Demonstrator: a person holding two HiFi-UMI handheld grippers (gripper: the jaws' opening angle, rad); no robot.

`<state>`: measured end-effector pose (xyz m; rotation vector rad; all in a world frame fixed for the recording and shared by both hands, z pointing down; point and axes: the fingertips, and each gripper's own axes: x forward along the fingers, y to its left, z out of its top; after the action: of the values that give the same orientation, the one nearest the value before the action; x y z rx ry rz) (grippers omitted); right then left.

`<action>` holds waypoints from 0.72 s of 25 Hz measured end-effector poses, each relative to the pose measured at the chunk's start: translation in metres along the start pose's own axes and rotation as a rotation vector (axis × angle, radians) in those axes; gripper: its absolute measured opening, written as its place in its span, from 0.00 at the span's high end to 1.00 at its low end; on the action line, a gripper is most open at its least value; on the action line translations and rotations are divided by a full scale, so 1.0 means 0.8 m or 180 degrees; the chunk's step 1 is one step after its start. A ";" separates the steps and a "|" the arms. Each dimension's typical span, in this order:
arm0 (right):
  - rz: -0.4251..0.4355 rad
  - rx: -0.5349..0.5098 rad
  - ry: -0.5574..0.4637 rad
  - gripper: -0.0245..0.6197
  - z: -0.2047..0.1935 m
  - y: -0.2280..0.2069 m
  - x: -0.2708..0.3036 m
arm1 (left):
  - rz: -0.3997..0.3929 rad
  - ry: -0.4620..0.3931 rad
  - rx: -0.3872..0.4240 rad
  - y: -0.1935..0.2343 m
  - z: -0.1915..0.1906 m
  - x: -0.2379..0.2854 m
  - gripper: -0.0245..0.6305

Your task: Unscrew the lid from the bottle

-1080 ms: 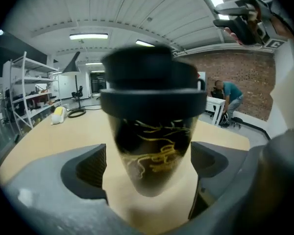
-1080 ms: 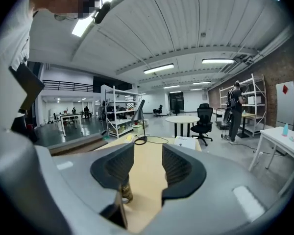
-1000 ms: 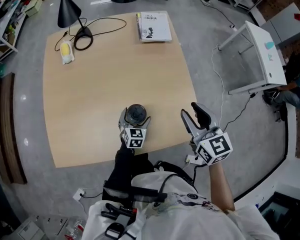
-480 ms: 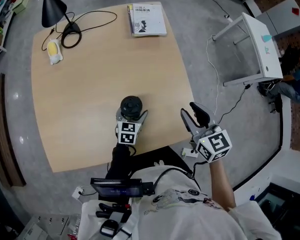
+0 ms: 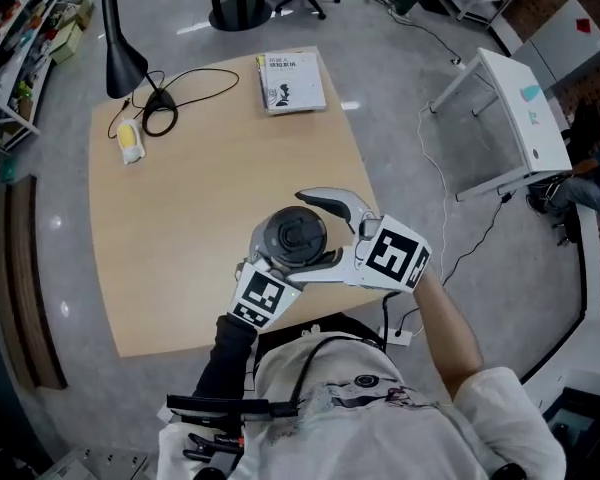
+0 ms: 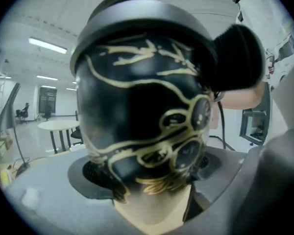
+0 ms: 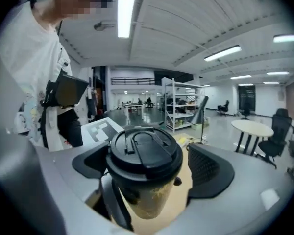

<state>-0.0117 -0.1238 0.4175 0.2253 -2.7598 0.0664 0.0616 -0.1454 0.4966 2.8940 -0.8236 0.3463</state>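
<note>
In the head view, a black bottle with gold lines (image 6: 142, 111) is held up above the wooden table (image 5: 180, 198). My left gripper (image 5: 283, 258) is shut on the bottle's body from below, pads (image 6: 88, 173) pressed to its sides. The black lid (image 5: 294, 236) sits on top of the bottle. My right gripper (image 5: 317, 234) reaches in from the right with its jaws on either side of the lid (image 7: 144, 151). Those jaws are opening: the right pad (image 7: 208, 173) stands clear of the lid, and the left pad (image 7: 90, 163) is close beside it.
On the table's far side lie a book (image 5: 292, 80), a black lamp (image 5: 122, 53) with its looped cable (image 5: 180, 93), and a small yellow object (image 5: 128, 140). A white side table (image 5: 520, 108) stands on the floor to the right.
The left gripper has lifted the bottle off the table toward the camera. The right gripper swung in from the right, off the table's edge, and now straddles the lid with wider jaws.
</note>
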 end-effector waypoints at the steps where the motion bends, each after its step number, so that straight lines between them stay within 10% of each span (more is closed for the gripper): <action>1: 0.0158 -0.0149 -0.0019 0.19 0.012 0.010 -0.006 | -0.0103 -0.0004 0.0109 -0.011 0.013 0.000 0.30; 9: 0.1091 -0.0319 -0.0672 0.23 0.082 0.056 -0.049 | -0.0654 -0.0133 0.0436 -0.058 0.071 -0.018 0.33; 14: 0.2538 0.0006 -0.0759 0.23 0.090 0.104 -0.094 | -0.1548 -0.0201 0.0314 -0.132 0.090 -0.034 0.33; 16: 0.2553 -0.0008 -0.0727 0.23 0.092 0.098 -0.090 | -0.1525 -0.0316 0.0050 -0.129 0.093 -0.037 0.33; 18: 0.1906 -0.0156 -0.0593 0.18 0.089 0.071 -0.073 | -0.1145 -0.0366 -0.0193 -0.093 0.087 -0.038 0.33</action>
<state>0.0072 -0.0643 0.3289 -0.6415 -2.9063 0.1371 0.0891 -0.0786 0.4179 2.9452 -0.3057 0.1170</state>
